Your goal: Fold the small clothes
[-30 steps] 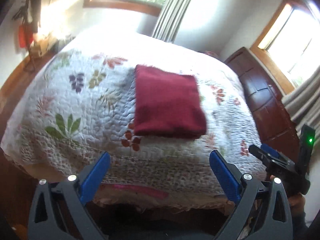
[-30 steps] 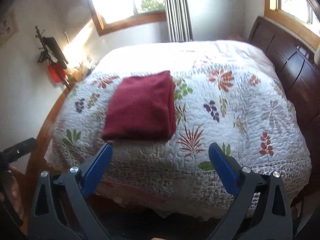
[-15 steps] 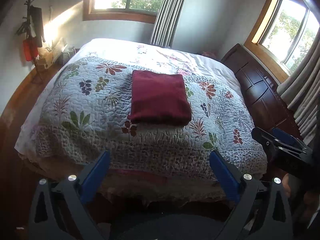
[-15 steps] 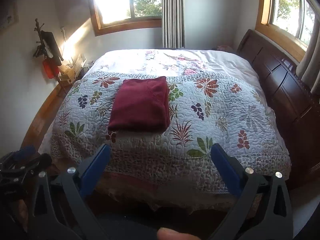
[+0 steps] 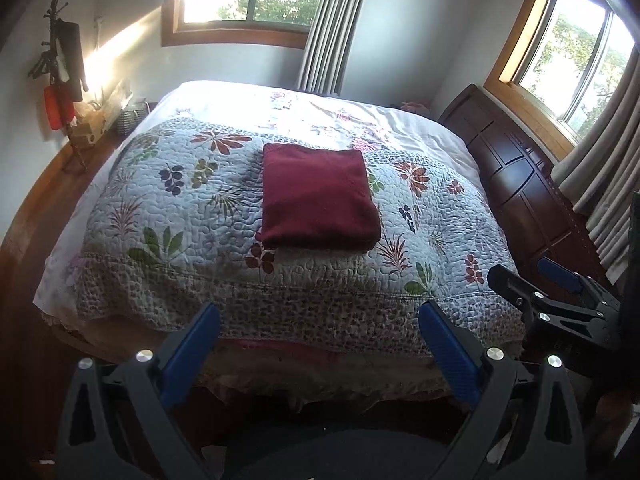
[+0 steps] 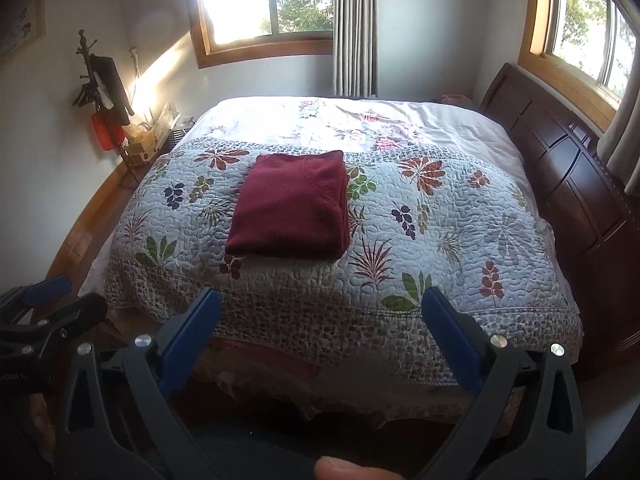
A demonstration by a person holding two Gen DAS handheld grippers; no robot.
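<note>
**Folded garment on the quilt, both grippers empty**

Well beyond both sets of jaws, a folded maroon garment (image 5: 318, 198) (image 6: 290, 204) lies flat on the floral quilt (image 5: 192, 216) (image 6: 440, 216). Left gripper (image 5: 318, 334) and right gripper (image 6: 322, 318) hang spread wide, empty, short of the bed's near edge.

A folded red cloth (image 5: 318, 198) lies flat on the quilt (image 5: 192, 216) of the bed. The left hand-held gripper (image 5: 319, 326) hovers off the bed's near edge, fingers wide apart and empty.
</note>
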